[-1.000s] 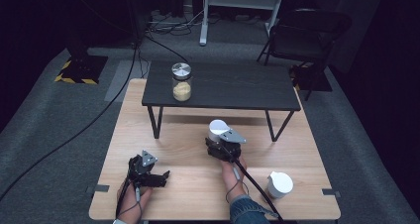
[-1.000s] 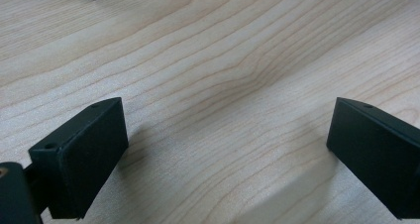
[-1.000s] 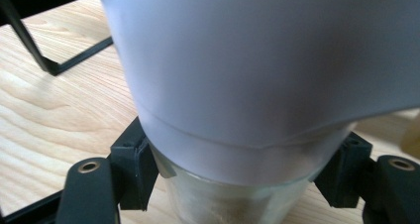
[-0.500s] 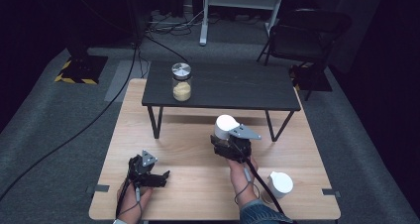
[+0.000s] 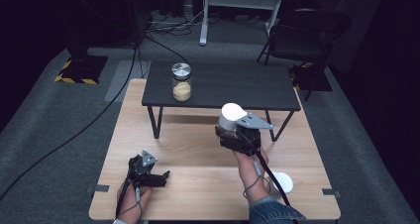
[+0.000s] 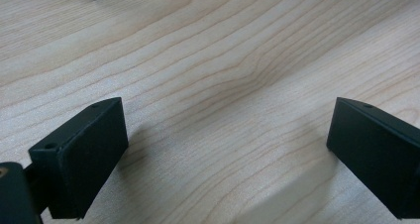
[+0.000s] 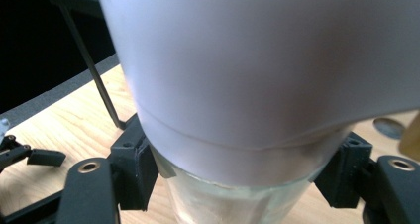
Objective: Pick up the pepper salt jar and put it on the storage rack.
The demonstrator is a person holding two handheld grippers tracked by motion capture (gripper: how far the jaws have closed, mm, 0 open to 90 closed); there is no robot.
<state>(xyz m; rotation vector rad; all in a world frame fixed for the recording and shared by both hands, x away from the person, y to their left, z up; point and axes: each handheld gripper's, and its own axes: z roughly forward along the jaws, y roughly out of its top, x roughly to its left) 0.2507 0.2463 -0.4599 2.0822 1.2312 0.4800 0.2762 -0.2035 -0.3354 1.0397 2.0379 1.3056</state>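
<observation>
High view: R gripper (image 5: pixel 233 130) lifts white-capped jar (image 5: pixel 230 116) above table (image 5: pixel 198 154), near black bench (image 5: pixel 223 87).
R jaws: clamped on glass below cap, for secure carry.
L gripper (image 5: pixel 159 177): jaws apart, parked on table.

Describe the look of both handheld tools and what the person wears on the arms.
Both tools are black, with two blocky, flat-faced jaws. The left tool and the right tool each carry a grey three-cornered plate on top. A black cable trails back from each along the forearm. A blue denim sleeve covers the right arm near the elbow.
</observation>
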